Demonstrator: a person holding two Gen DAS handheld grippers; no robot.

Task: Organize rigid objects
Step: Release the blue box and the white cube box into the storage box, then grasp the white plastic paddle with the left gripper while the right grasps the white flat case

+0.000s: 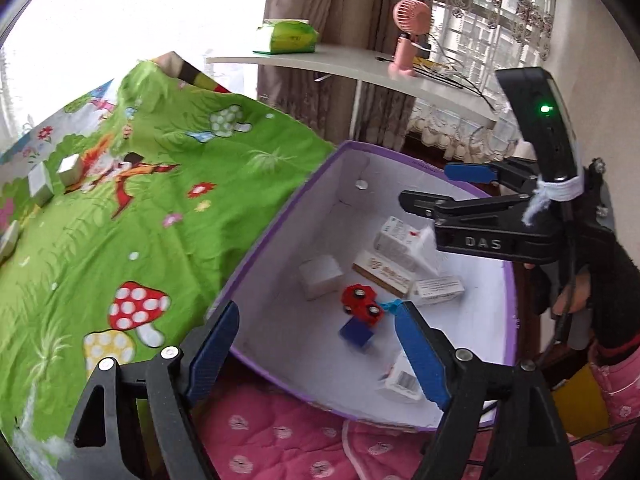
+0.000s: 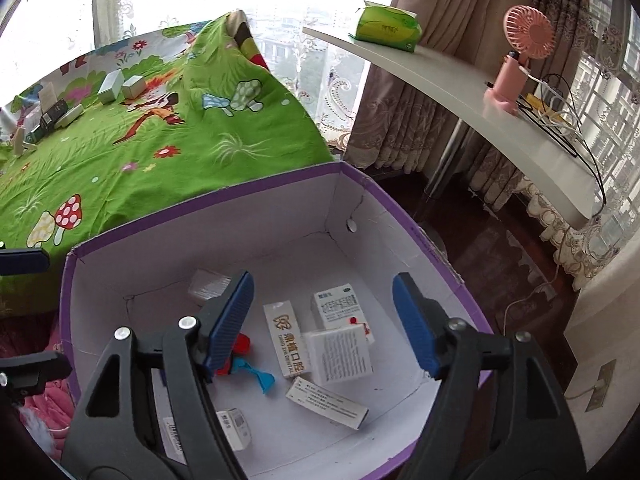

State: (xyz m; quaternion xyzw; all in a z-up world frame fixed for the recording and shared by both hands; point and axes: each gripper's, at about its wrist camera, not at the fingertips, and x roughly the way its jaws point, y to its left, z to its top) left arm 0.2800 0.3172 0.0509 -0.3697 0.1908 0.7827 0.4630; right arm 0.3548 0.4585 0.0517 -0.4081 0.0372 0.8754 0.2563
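I read "DAS" in raised letters on the black body of the right gripper [image 1: 464, 190], seen from my left camera. From my right camera, a long white carton [image 2: 289, 340] in the purple-rimmed box [image 2: 200, 200] carries gold Chinese characters and a line of Latin capitals ending in "DENTAL". The green tissue pack [image 2: 386, 28] on the white shelf [image 2: 460, 92] bears a short brand word I cannot make out. The other cartons' print is too small to read.

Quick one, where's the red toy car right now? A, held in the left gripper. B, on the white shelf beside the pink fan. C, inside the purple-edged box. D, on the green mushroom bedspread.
C: the red toy car lies on the floor of the purple-edged box, among small cartons.
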